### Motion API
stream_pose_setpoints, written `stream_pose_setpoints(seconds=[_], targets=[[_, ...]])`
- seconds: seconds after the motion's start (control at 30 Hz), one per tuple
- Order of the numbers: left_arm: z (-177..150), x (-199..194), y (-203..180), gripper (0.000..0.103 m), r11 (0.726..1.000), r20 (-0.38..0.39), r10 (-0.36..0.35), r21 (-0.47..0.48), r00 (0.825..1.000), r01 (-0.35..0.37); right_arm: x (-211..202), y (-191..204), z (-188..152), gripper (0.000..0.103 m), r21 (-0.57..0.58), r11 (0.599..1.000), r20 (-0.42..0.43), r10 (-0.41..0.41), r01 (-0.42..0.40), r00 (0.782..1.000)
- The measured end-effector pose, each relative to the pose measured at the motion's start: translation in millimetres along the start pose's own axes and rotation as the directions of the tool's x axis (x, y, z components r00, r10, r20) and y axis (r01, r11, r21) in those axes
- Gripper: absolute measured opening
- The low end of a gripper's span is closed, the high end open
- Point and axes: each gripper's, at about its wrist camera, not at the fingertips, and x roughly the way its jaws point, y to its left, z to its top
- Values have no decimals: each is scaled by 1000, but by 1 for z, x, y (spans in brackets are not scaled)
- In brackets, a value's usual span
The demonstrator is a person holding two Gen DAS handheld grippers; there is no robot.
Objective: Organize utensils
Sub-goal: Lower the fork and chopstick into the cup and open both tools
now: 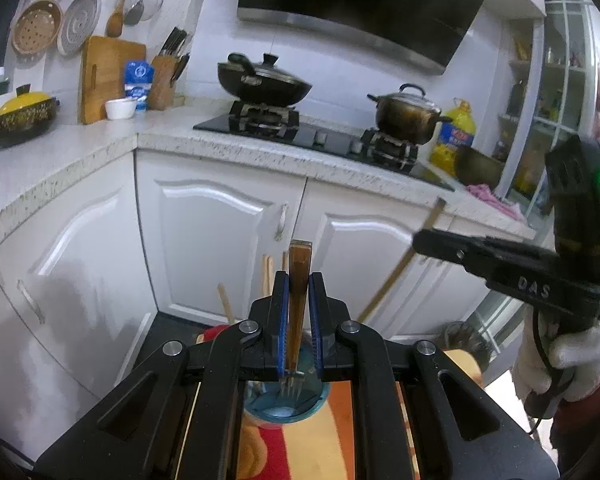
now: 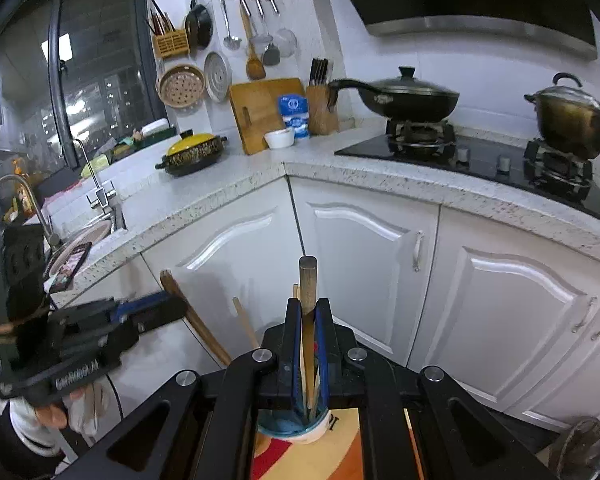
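My left gripper (image 1: 299, 296) is shut on a fork with a brown wooden handle (image 1: 298, 280); its metal tines (image 1: 292, 386) hang over a blue cup (image 1: 286, 406) below. My right gripper (image 2: 308, 320) is shut on a utensil with a round wooden handle (image 2: 308, 284), standing upright in the same blue-and-white cup (image 2: 296, 426). Wooden chopsticks (image 2: 245, 322) and another wooden handle (image 2: 194, 316) lean out of the cup. Each gripper shows in the other's view: the right one (image 1: 500, 258) in the left wrist view, the left one (image 2: 100, 328) in the right wrist view.
The cup stands on an orange, red and yellow surface (image 1: 340, 420). White cabinets (image 2: 360, 256) and a speckled counter (image 2: 240, 184) lie beyond, with a stove, a wok (image 2: 408, 98), a pot (image 2: 570, 116), a yellow-lidded casserole (image 2: 192, 154) and a sink tap (image 2: 100, 192).
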Motion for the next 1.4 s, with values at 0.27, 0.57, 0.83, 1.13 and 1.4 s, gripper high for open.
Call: stream_pose_setpoints(seconds=[0.27,0.57,0.83,1.13,1.4], targets=[[-30,31,8,8,999,-72,30,-28,997,-32,53,-12,-17,7,30,999,-100,16,-13,995],[-56,59,10,8,998,-141,44,-48,989,-51,104,-33,-46,7,112,993,-215,46,-22,976],[-58,63,7,8,997,-143,56,-48,988,-63,105,-48,-62,28,180,983,-213,61,-22,975],[-59,49,-2,40,998,-119,54,-32,991,-58,88,-49,-79,28,188,982,-212,60,-19,975],[-72,34,-11,50,995,-112,80,-42,991,-85,65,-42,-99,33,182,983,-195,8,28,981]])
